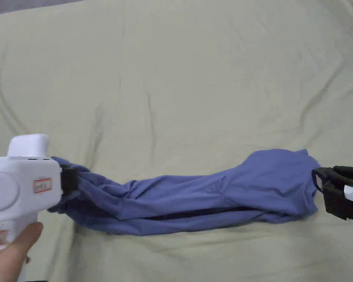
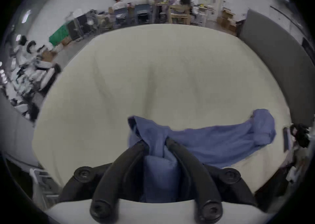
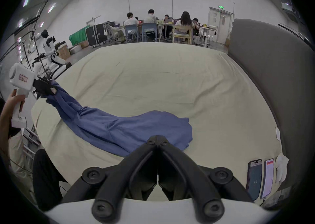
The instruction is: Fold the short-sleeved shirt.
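Observation:
A blue short-sleeved shirt (image 1: 194, 200) (image 3: 119, 128) lies bunched into a long band across the pale sheet (image 1: 209, 91). My left gripper (image 1: 70, 180) (image 2: 156, 142) is shut on the shirt's left end (image 2: 160, 151), with cloth bulging between the jaws and that end lifted a little off the bed. A hand holds its white body. My right gripper (image 1: 319, 181) (image 3: 157, 139) sits just off the shirt's right end, with its jaws pressed together and no cloth between them. The left gripper (image 3: 46, 87) also shows far left in the right gripper view.
A grey headboard (image 3: 272, 74) runs along the bed's right side. Two phones (image 3: 254, 180) and a white wad lie at the bed's near right edge. Wide bare sheet stretches beyond the shirt. People sit at tables (image 3: 153, 23) far behind.

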